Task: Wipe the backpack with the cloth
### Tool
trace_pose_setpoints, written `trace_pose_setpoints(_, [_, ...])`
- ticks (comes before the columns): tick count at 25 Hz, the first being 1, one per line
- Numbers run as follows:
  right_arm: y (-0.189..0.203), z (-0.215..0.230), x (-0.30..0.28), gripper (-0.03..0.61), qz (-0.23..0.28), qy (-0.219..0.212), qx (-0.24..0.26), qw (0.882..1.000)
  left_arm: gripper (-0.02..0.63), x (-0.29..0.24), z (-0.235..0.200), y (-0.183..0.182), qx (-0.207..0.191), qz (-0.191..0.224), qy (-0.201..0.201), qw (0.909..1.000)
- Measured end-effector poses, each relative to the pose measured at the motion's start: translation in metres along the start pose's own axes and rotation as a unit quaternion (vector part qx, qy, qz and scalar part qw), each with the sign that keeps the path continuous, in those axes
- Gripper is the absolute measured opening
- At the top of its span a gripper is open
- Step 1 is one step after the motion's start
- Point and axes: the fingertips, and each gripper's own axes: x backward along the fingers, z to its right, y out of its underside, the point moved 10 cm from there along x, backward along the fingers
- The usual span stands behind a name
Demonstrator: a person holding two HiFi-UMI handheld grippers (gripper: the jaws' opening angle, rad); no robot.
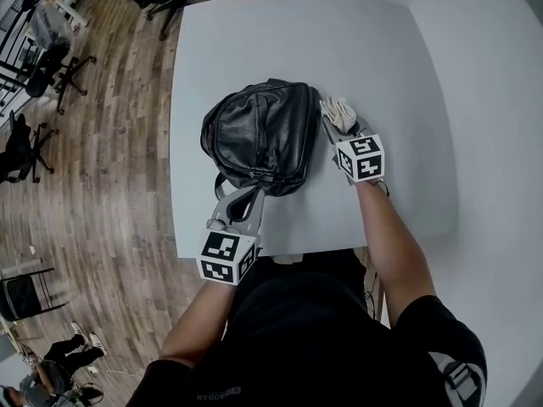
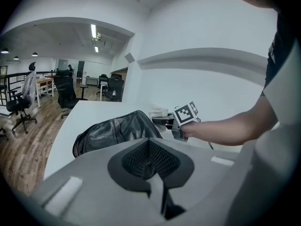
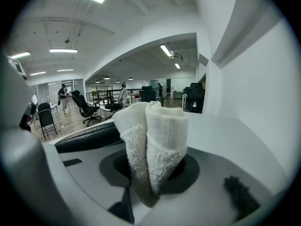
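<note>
A black leather backpack [image 1: 259, 134] lies in the middle of the white table [image 1: 373, 58]. My right gripper [image 1: 333, 124] is shut on a folded white cloth [image 1: 338, 110], which is against the backpack's right side. In the right gripper view the cloth [image 3: 153, 135] stands up out of the right gripper [image 3: 150, 171], with the backpack [image 3: 89, 135] to its left. My left gripper [image 1: 240, 202] sits at the backpack's near end by a strap. In the left gripper view the left gripper [image 2: 149, 160] is shut with nothing visible between its pads; the backpack [image 2: 113, 133] lies just beyond.
The table's near edge [image 1: 280, 251] is just in front of the person's body. Office chairs [image 1: 51, 66] stand on the wooden floor to the left. A white wall [image 1: 501, 100] runs along the table's right side.
</note>
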Motion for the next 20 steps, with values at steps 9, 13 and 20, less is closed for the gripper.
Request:
trace_pose_setpoints(9, [0.009,-0.026,0.025,0.109,-0.002,0.004,-0.004,1.000,0.006,0.015,0.000,0.002,-0.020,0.003,0.010,0.9997])
trace_pose_setpoints(13, [0.015,-0.042,0.038,0.109,-0.006,0.004,-0.006,1.000,0.006,0.023,0.000,0.004,-0.025,0.006,0.014,0.9996])
trace_pose_setpoints(20, [0.022,-0.068,0.058,0.109,-0.008,0.004,-0.008,1.000,0.006,0.038,-0.004,0.008,-0.033,0.010,0.020,0.9992])
